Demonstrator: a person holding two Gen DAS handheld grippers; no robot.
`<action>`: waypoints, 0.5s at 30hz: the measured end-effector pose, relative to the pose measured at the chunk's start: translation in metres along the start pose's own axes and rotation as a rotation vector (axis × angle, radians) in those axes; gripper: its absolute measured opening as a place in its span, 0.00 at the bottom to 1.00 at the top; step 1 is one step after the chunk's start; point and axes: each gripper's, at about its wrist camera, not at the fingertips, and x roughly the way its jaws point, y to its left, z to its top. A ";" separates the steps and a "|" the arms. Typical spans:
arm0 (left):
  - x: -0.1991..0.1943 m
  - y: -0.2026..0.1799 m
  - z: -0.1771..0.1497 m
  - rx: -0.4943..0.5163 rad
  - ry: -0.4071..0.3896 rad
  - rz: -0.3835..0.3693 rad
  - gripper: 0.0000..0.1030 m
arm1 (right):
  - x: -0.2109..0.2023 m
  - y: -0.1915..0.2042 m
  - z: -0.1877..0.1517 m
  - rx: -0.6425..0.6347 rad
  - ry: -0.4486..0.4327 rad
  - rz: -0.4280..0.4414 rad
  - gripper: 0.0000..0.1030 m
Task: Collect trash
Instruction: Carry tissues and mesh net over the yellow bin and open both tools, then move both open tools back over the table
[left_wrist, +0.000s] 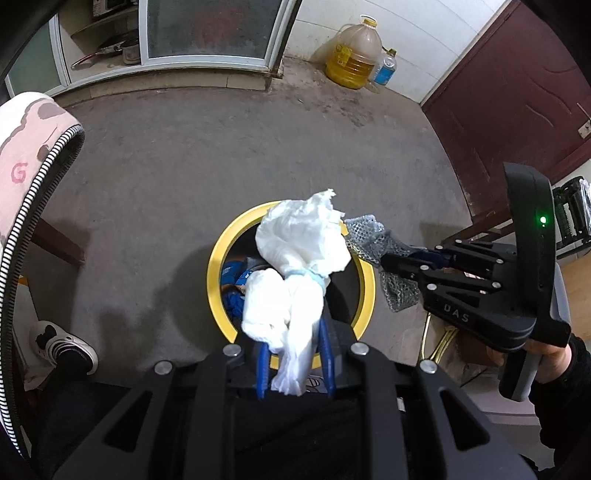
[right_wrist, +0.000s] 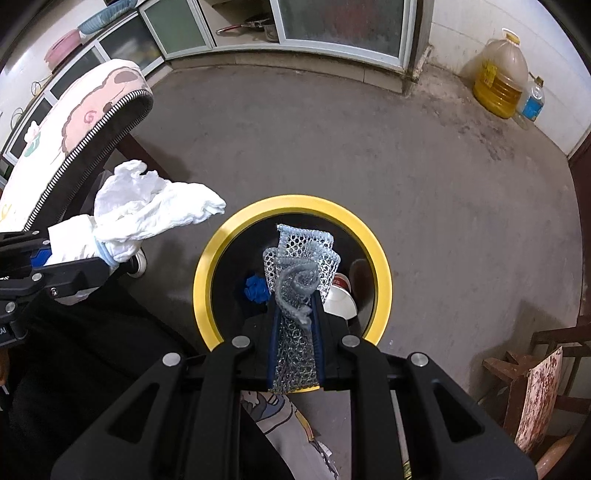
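Clamped in the left gripper (left_wrist: 295, 365), a white tissue wad (left_wrist: 299, 266) hangs over the yellow-rimmed bin (right_wrist: 291, 205) (ready to drop); right gripper (right_wrist: 295, 332) pinches grey foam netting (right_wrist: 299, 266) likewise.

left gripper (left_wrist: 295, 354): clamping its 2 fingers on something, pointing down | right gripper (right_wrist: 295, 332): doing likewise, right hand (left_wrist: 546, 360) gripping its handle

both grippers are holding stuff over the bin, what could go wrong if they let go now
The white tissue wad in the left gripper sits left of the yellow-rimmed bin in the right wrist view, so it may land on the floor. The grey mesh in the right gripper is limp and might snag on the fingers rather than drop.
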 end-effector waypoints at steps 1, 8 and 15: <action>0.000 0.000 0.000 0.000 -0.002 0.004 0.20 | 0.001 -0.001 0.000 0.005 0.002 -0.001 0.15; -0.002 0.001 -0.002 -0.025 -0.020 -0.005 0.71 | 0.013 -0.011 0.003 0.032 0.054 -0.030 0.29; -0.018 0.007 -0.004 -0.056 -0.085 -0.009 0.89 | 0.014 -0.029 0.001 0.109 0.046 -0.055 0.59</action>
